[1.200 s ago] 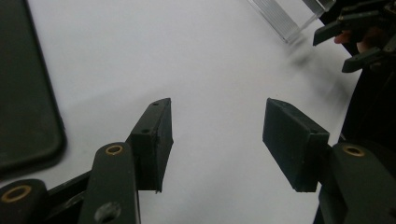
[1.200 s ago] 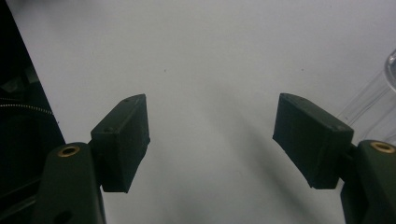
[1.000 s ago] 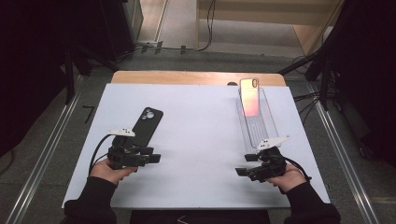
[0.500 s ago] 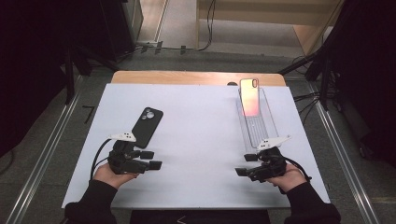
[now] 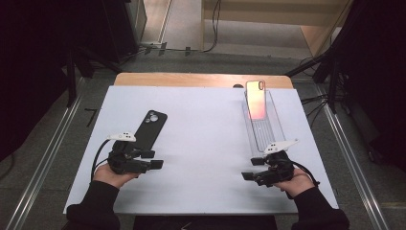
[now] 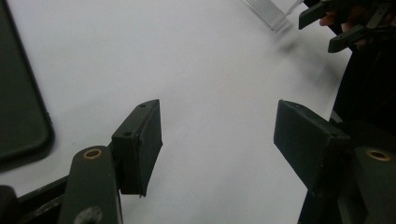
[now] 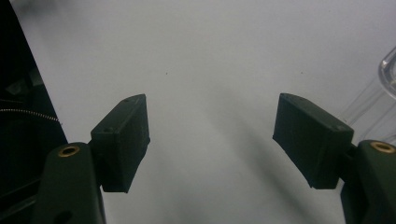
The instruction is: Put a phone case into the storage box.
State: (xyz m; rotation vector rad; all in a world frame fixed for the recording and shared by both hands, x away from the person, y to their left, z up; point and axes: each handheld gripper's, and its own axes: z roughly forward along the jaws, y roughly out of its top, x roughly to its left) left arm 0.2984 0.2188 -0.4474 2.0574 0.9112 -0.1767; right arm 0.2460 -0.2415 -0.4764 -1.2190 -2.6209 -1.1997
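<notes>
A black phone case [image 5: 151,127] lies flat on the white board [image 5: 201,120], camera hole at its far end. My left gripper [image 5: 154,159] sits just on the near side of it and points right. Its jaws have just been opening, and it stands open with nothing between them. In the left gripper view the case [image 6: 21,107] lies left of that gripper [image 6: 217,116]. A phone [image 5: 256,99] with a shiny orange back leans upright in a clear stand [image 5: 263,129]. My right gripper [image 5: 251,168] rests near that stand's front end, open and empty, pointing left [image 7: 212,112].
The board's near edge runs just behind both hands. A wooden tabletop strip [image 5: 201,79] shows past the board's far edge. Metal rails [image 5: 43,153] flank the table. The clear stand's corner [image 7: 387,74] is close on the right of the right jaw.
The left gripper's jaws stand a little wider than a second ago. Both hands have kept their places, and the case and the phone have not moved.
</notes>
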